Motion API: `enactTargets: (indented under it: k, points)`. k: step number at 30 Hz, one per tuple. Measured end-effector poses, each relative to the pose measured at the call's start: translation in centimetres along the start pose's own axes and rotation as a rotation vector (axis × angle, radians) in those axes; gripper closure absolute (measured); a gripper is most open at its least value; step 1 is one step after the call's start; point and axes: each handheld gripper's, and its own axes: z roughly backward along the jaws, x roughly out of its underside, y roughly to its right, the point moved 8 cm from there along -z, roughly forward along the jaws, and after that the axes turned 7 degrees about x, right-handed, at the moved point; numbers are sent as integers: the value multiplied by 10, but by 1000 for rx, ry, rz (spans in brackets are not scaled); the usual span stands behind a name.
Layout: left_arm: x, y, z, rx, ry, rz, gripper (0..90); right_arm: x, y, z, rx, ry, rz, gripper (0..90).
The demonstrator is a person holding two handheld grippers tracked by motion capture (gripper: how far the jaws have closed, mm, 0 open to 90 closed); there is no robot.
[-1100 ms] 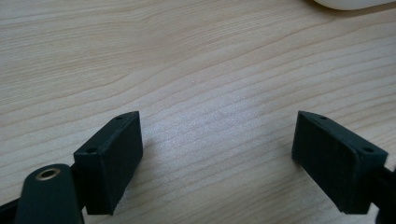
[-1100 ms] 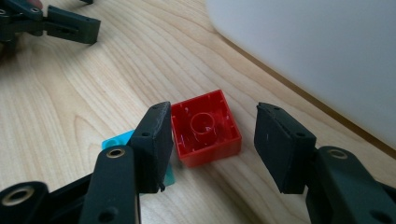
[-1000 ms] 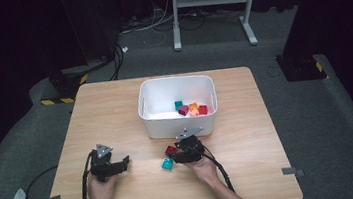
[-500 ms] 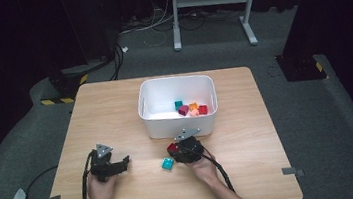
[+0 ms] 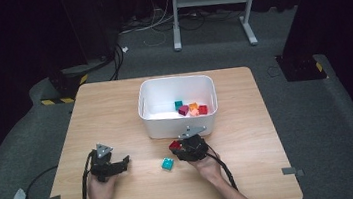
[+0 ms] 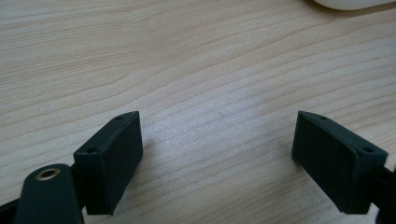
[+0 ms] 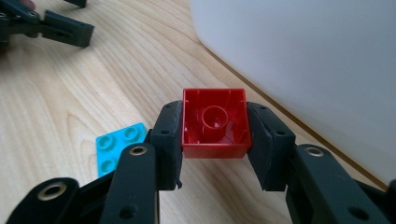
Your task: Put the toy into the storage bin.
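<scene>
Right tongs (image 7: 215, 140) clamp red brick (image 7: 215, 123), hiding its sides.

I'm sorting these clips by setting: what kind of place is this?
Probably a lab or recording studio: a lone wooden table on grey carpet with dark drapes around, cables across the floor, and a white bin of toy blocks, one red block gripped.

Red brick (image 7: 215, 125) with hollow underside, between black jaws. Cyan studded brick (image 7: 117, 147) beside it. White bin (image 5: 177, 104); in it teal, magenta, orange, pink and red bricks (image 5: 190, 109). Light wood-grain desk (image 5: 115, 106). Yellow-black striped tape (image 5: 61, 99) left of desk.
</scene>
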Motion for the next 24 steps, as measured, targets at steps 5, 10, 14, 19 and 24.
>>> enactTargets:
  k: [5, 10, 14, 19, 24]
  points:
    - [0, 0, 0, 0, 0, 0, 164, -2, 0, 10, -17, -5, 22, 587]
    - [0, 0, 0, 0, -1, -1, 164, -7, 4, 23, -34, 7, 13, 588]
    - [0, 0, 0, 0, 0, 0, 164, -12, 5, 34, -40, 24, 20, 587]
    - [0, 0, 0, 0, -2, -1, 164, -17, 8, 44, -41, 33, 23, 587]
    - [0, 0, 0, 0, 0, 0, 164, -22, 9, 53, -45, 47, 27, 587]
